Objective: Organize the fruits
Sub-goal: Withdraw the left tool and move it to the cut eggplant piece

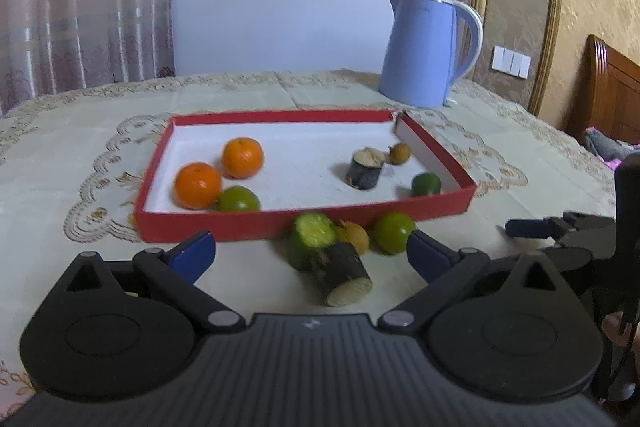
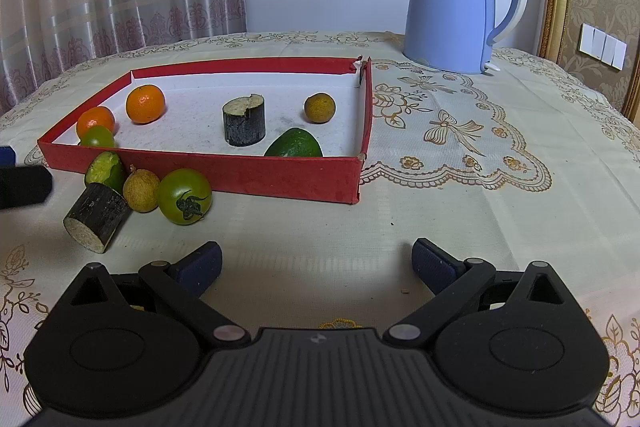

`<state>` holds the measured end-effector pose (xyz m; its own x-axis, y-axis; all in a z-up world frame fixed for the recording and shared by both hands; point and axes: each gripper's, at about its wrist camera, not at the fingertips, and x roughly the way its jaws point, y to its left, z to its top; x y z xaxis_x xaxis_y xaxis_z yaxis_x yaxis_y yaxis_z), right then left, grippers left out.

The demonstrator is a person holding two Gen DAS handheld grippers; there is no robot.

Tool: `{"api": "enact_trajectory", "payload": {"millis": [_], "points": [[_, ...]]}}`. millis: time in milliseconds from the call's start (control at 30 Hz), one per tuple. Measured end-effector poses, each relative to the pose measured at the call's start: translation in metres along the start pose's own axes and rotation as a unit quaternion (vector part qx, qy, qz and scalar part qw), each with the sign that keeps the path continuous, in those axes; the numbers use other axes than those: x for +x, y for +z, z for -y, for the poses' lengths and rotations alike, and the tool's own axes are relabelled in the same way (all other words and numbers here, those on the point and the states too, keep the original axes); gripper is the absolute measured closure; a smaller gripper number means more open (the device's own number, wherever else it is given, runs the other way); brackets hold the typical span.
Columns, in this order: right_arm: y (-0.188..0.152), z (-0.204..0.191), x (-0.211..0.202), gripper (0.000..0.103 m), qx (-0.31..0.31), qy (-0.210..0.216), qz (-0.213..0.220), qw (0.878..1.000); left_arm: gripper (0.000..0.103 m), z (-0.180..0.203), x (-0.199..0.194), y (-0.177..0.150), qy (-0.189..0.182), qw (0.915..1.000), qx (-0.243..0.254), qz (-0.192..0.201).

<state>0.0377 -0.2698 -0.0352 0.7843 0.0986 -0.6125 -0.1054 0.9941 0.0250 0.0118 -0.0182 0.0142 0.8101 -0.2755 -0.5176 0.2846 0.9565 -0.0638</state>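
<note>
A red tray (image 1: 304, 225) (image 2: 240, 173) holds two oranges (image 1: 242, 157) (image 1: 198, 185), a green tomato (image 1: 239, 199), a dark cane piece (image 1: 364, 171), a small brown fruit (image 1: 400, 153) and a green avocado (image 2: 294, 143). In front of the tray lie a cut green fruit (image 1: 310, 239) (image 2: 105, 169), a cane piece (image 1: 342, 273) (image 2: 96, 213), a yellowish fruit (image 1: 354, 235) (image 2: 141, 190) and a green tomato (image 1: 394, 231) (image 2: 184, 195). My left gripper (image 1: 310, 257) is open around the near cane piece, not touching it. My right gripper (image 2: 316, 263) is open and empty over bare cloth.
A blue kettle (image 1: 424, 51) (image 2: 460, 1) stands behind the tray at the right. The table has an embroidered cloth (image 2: 460, 147). The right gripper's fingers (image 1: 532, 228) show at the right edge of the left wrist view. A curtain hangs at the back left.
</note>
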Motion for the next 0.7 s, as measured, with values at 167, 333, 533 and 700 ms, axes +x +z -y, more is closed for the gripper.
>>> {"api": "enact_trajectory", "payload": {"millis": [167, 333, 533, 700], "points": [[0.000, 0.000, 0.000, 0.001, 0.000, 0.000, 0.000, 1.000, 0.001, 0.007, 0.013, -0.004, 0.010, 0.9996, -0.005, -0.026], [0.000, 0.000, 0.000, 0.001, 0.000, 0.000, 0.000, 1.000, 0.001, 0.010, 0.019, -0.006, 0.018, 0.9992, -0.008, -0.034], [0.000, 0.000, 0.000, 0.001, 0.000, 0.000, 0.000, 1.000, 0.001, 0.010, 0.026, -0.008, 0.024, 0.9987, -0.010, -0.043], [0.000, 0.000, 0.000, 0.001, 0.000, 0.000, 0.000, 1.000, 0.001, 0.010, 0.031, -0.010, 0.028, 0.9983, -0.015, -0.050]]}}
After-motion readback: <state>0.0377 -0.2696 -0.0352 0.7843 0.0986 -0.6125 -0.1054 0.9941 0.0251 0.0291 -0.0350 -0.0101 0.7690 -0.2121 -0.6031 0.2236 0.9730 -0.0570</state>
